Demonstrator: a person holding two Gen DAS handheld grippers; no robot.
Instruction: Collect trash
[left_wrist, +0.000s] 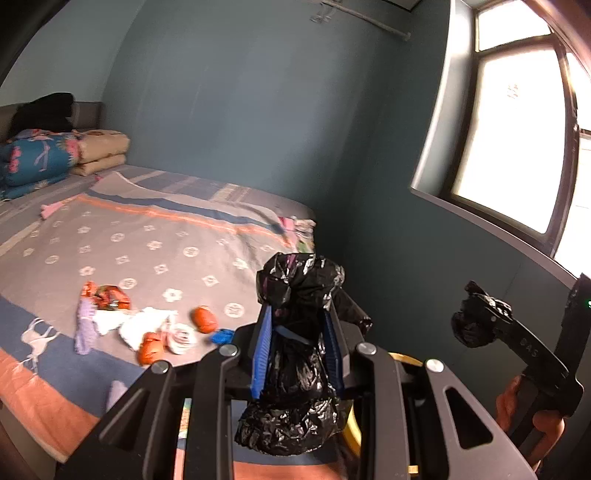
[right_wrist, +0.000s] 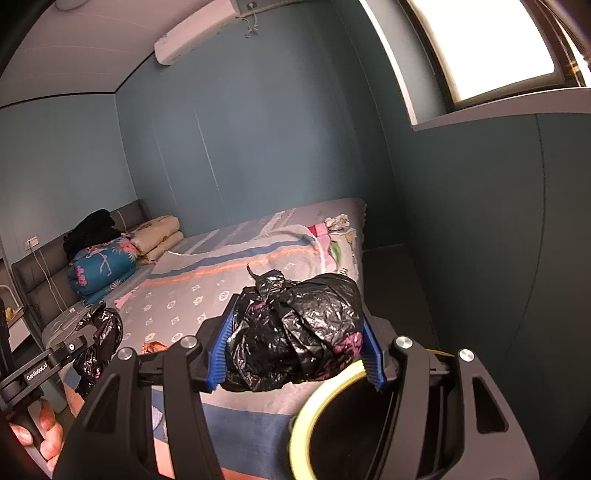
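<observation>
My left gripper (left_wrist: 297, 321) is shut on a bunched part of a black trash bag (left_wrist: 295, 354). My right gripper (right_wrist: 295, 343) is shut on another bunch of the same black bag (right_wrist: 295, 332); it also shows in the left wrist view (left_wrist: 476, 321). Both hold the bag above a yellow-rimmed bin (right_wrist: 317, 413) beside the bed. Trash lies on the bed: orange wrappers (left_wrist: 109, 295), orange balls (left_wrist: 203, 318), white tissues (left_wrist: 147, 325), a purple scrap (left_wrist: 85, 328) and a blue scrap (left_wrist: 221, 336).
The bed (left_wrist: 147, 240) has a grey patterned blanket, with folded quilts (left_wrist: 44, 155) at the headboard. Crumpled cloth (right_wrist: 332, 236) lies at the bed's far corner. Teal walls, a window (left_wrist: 517, 147) on the right, and an air conditioner (right_wrist: 199, 31) high up.
</observation>
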